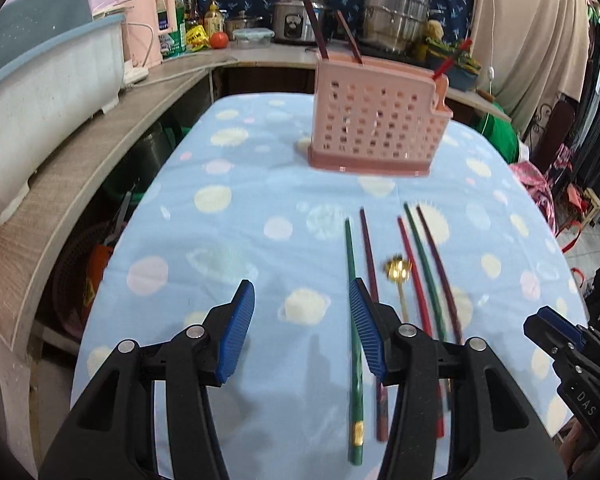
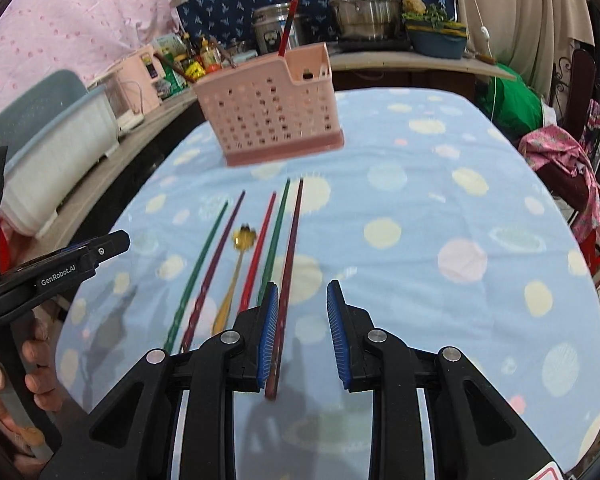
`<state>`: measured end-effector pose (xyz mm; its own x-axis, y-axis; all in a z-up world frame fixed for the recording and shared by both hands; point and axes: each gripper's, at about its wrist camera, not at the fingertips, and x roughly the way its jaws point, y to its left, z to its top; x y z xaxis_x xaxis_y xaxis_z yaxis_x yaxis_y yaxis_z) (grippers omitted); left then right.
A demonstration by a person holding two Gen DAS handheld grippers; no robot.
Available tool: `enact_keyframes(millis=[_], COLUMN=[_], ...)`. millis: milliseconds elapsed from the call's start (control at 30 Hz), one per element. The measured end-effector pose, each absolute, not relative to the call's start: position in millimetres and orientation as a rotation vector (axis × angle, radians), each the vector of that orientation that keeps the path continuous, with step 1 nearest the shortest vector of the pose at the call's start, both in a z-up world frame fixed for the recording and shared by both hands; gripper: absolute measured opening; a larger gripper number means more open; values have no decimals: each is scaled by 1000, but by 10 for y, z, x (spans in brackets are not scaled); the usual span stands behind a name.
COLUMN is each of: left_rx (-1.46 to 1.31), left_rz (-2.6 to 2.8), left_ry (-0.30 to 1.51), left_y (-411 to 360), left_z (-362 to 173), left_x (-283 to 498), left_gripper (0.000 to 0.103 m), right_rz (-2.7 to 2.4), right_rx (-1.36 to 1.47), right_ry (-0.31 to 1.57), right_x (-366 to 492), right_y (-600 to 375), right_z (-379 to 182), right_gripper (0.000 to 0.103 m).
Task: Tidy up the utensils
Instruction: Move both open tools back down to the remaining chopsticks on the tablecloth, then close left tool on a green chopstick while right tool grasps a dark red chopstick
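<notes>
Chopsticks (image 2: pixel 292 248) (five, seemingly) lie before holder (image 2: pixel 272 108).

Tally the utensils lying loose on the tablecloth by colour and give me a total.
Green chopsticks: 2
Purple chopsticks: 2
Red chopstick: 1
Gold spoon: 1
Total: 6

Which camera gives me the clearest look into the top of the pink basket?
The right wrist view: the pink basket shows its open end compartment and a red chopstick standing inside. The left wrist view shows the basket mainly side-on, with only chopstick ends poking above the rim.
</notes>
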<state>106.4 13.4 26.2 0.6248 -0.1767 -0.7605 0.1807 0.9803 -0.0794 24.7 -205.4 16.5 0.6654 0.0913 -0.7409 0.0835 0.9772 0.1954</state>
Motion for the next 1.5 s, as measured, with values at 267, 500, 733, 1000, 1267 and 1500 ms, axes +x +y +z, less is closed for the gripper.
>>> enact_keyframes(millis=[267, 500, 733, 1000, 1267, 1500], left_rx=[8, 35, 48, 55, 60, 64], left_rz=[-205, -208, -232, -250, -262, -268], left_ry=[951, 966, 991, 1013, 1026, 1045], left_y=[134, 109, 58, 29, 1, -24], left_z=[-50, -151, -228, -292, -322, -375], left_x=[834, 710, 597, 532, 512, 503], left_gripper=[47, 47, 48, 52, 52, 52], right_rz=[28, 39, 42, 34, 22, 18], right_rx=[195, 173, 158, 150, 146, 153], right_ry=[910, 932, 945, 945, 936, 932], right_x=[114, 91, 89, 98, 101, 97], right_y=[-1863, -1762, -1729, -1742, -1768, -1790], right_z=[-146, -248, -306, -345, -361, -369], right_gripper=[25, 25, 25, 19, 11, 8])
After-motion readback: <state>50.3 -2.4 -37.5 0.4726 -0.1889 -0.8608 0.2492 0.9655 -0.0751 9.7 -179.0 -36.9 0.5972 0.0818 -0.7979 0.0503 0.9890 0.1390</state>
